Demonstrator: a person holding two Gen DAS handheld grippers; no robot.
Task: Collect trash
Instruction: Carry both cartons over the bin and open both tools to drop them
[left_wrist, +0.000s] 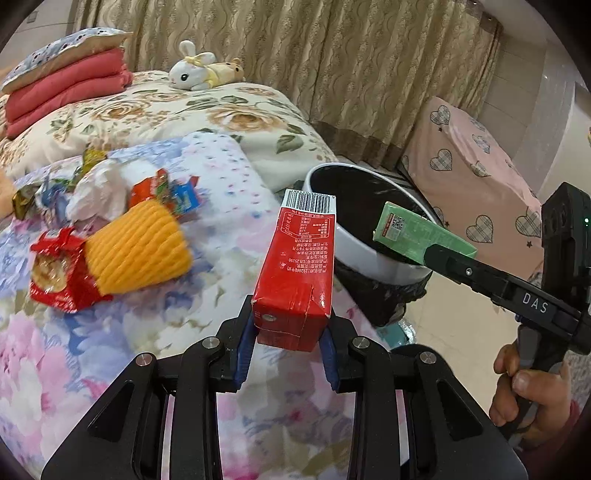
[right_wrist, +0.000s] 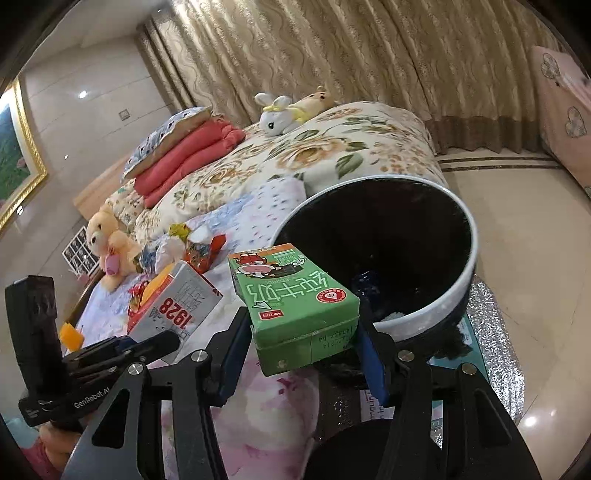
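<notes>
My left gripper (left_wrist: 288, 334) is shut on a red milk carton (left_wrist: 301, 269) and holds it above the bed edge, left of the trash bin (left_wrist: 369, 258). My right gripper (right_wrist: 301, 354) is shut on a green milk carton (right_wrist: 291, 306), held over the near rim of the white bin with a black liner (right_wrist: 424, 310). In the left wrist view the green carton (left_wrist: 421, 230) hangs over the bin's right rim. In the right wrist view the red-and-white carton (right_wrist: 177, 302) sits in the other gripper at left. Loose wrappers (left_wrist: 55, 273) and a yellow foam sleeve (left_wrist: 140, 247) lie on the bed.
The floral bed (left_wrist: 184, 110) carries folded red blankets (left_wrist: 62, 92), a pillow and plush toys (left_wrist: 199, 68). A teddy bear (right_wrist: 107, 243) sits by the bed. A pink heart-print covered piece (left_wrist: 469, 177) stands right of the bin. Curtains hang behind; tiled floor (right_wrist: 517, 229) lies around the bin.
</notes>
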